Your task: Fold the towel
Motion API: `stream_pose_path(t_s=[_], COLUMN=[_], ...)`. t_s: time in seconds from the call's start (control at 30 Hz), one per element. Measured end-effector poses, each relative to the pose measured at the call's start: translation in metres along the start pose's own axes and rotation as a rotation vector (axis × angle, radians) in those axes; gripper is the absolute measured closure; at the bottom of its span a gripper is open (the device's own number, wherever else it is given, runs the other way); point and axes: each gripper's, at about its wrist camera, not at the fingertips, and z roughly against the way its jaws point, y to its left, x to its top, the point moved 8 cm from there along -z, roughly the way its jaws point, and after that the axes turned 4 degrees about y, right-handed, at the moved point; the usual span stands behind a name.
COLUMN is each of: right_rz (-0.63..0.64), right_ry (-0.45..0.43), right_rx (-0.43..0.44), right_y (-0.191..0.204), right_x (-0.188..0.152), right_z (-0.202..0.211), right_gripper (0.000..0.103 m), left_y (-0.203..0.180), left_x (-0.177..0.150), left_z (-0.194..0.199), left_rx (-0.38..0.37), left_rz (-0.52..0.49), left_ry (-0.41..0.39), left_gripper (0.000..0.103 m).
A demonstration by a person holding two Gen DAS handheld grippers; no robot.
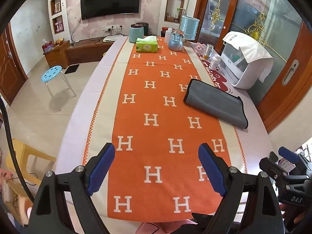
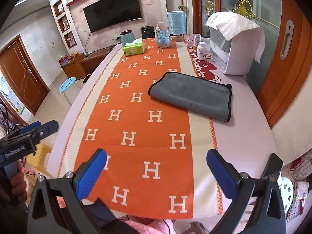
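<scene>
- The grey towel [image 2: 192, 97] lay already folded over on the table runner [image 2: 136, 128], ahead and to the right of both claws, well apart from them.
- Its long axis ran slantwise, from far-left to near-right.
- The right gripper [image 2: 156, 172] seemed nearer it; jaws wide apart, holding nothing.
- The left gripper [image 1: 157, 168] likewise gaped empty.

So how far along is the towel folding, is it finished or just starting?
The grey towel with black trim already lies folded over, layers stacked, on the orange H-patterned table runner. Nothing is in hand: the left gripper and right gripper are both open and empty, held near the table's front edge, well apart from the towel. Whether another fold is planned I cannot tell; at most that is what is left.
</scene>
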Motion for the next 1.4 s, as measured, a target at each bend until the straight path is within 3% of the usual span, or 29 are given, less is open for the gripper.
stream_pose_path(t_s=[0.23, 0.6, 0.9, 1.4], right_rz=[-0.015, 0.015, 0.025, 0.02], right_ry=[0.021, -0.016, -0.013, -0.014], right_rx=[0.038, 0.013, 0.019, 0.016], right_y=[0.004, 0.011, 0.01, 0.01], right_x=[-0.006, -0.017, -0.016, -0.011], right_z=[0.023, 0.034, 0.03, 0.024], right_gripper=[0.0, 0.0, 0.0, 0.0], left_y=[-0.017, -0.024, -0.024, -0.028], left_x=[-0.007, -0.03, -0.024, -0.012], left_z=[0.02, 0.03, 0.035, 0.029], left_rx=[0.044, 0.139, 0.152, 0.168], left_rz=[0.006, 0.018, 0.021, -0.009], left_ry=[-0.018, -0.022, -0.063, -0.064], left_gripper=[0.003, 0.003, 0.001, 0.001])
